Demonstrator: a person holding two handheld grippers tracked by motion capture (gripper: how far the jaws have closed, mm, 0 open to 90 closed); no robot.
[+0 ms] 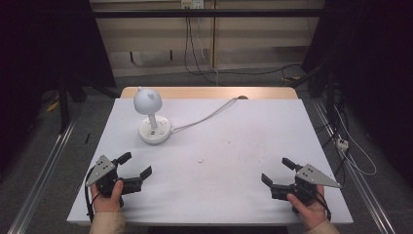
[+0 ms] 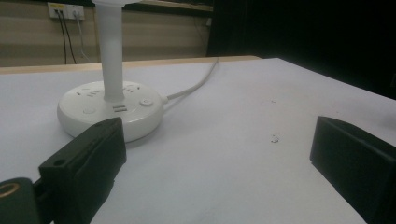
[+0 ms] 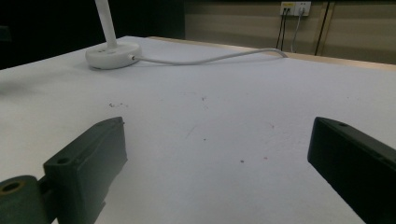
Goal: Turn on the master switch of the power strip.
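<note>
A small white desk lamp point(image 1: 148, 105) with a round head and a round base point(image 2: 111, 109) stands at the back left of the white table; its base point(image 3: 112, 55) carries buttons and ports. A white cable point(image 1: 207, 116) runs from the base to the table's far edge. My left gripper point(image 1: 137, 164) rests at the front left, open and holding nothing, aimed toward the lamp. My right gripper point(image 1: 276, 170) rests at the front right, open with nothing between its jaws.
The white table top point(image 1: 234, 156) has a wooden strip along its far edge. Metal rails run along both sides of the table. Cables lie on the floor point(image 1: 350, 151) to the right, and wall sockets point(image 3: 295, 8) sit behind.
</note>
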